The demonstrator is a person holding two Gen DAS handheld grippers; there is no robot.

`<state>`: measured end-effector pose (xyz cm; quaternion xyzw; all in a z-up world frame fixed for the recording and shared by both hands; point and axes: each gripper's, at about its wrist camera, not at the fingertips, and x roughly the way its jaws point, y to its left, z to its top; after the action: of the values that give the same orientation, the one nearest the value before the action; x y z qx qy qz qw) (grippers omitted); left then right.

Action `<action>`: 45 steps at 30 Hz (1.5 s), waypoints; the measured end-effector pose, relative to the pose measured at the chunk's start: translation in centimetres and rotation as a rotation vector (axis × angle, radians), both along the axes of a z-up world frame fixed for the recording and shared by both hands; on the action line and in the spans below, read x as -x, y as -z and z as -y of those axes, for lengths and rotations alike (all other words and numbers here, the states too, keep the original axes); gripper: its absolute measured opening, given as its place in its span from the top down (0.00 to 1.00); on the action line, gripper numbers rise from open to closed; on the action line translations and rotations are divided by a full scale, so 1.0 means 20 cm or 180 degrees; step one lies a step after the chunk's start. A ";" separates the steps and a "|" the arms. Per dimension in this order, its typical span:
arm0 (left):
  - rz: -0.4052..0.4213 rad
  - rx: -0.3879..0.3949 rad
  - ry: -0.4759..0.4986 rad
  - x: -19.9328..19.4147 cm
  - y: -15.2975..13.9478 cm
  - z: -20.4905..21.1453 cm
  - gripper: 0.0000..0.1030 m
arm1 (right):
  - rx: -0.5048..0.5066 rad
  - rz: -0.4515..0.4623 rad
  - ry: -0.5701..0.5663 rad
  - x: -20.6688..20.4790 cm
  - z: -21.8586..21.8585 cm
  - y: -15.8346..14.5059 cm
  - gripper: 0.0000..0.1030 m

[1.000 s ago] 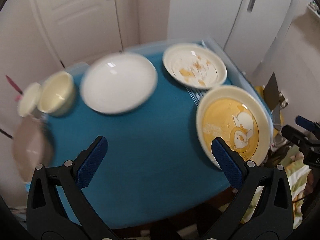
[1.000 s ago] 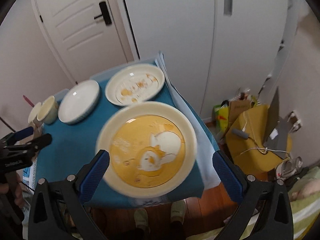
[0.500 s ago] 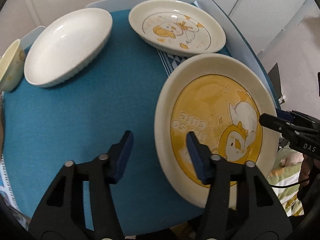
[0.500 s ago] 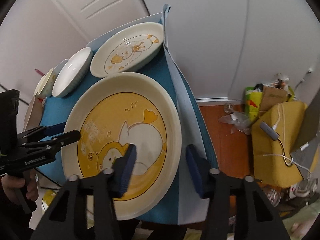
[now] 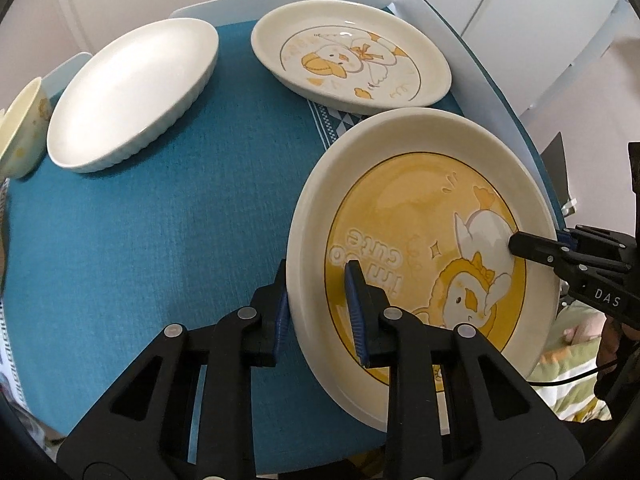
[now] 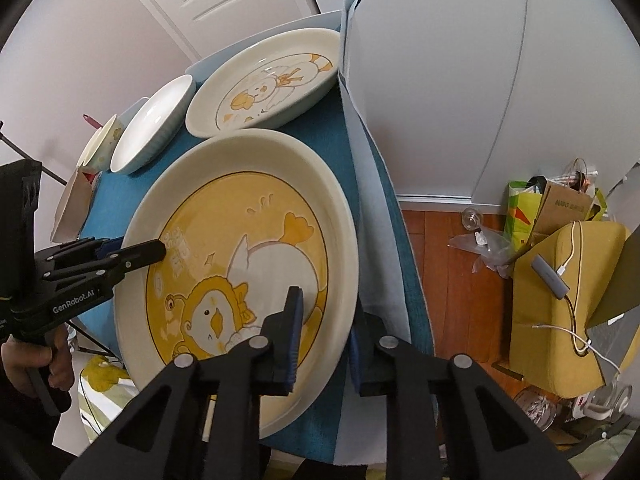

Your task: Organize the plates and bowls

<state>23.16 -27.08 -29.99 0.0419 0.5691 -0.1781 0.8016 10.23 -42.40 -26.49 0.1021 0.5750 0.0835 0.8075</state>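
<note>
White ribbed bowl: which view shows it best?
Left wrist. The white ribbed bowl shows whole there, interior and fluted side, on the blue cloth. The right wrist view shows it small, far off, edge-on.

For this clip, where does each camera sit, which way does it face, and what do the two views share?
Left wrist: on the left gripper, looking steeply down over the yellow plate and blue tablecloth; the right gripper enters from the picture's right.
Right wrist: on the right gripper, looking down at the plate's opposite rim; the left gripper and a hand show.
Shared: yellow plate, duck plate, white dish.
</note>
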 end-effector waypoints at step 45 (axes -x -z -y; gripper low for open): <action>0.0268 -0.0124 -0.0543 0.06 -0.26 -0.93 0.78 | -0.0121 0.0254 -0.0515 -0.18 -0.81 -0.19 0.82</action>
<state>21.95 -8.40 -24.74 0.0163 0.5398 -0.0962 0.8361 13.74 -26.10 -22.75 0.0672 0.5471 0.1634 0.8182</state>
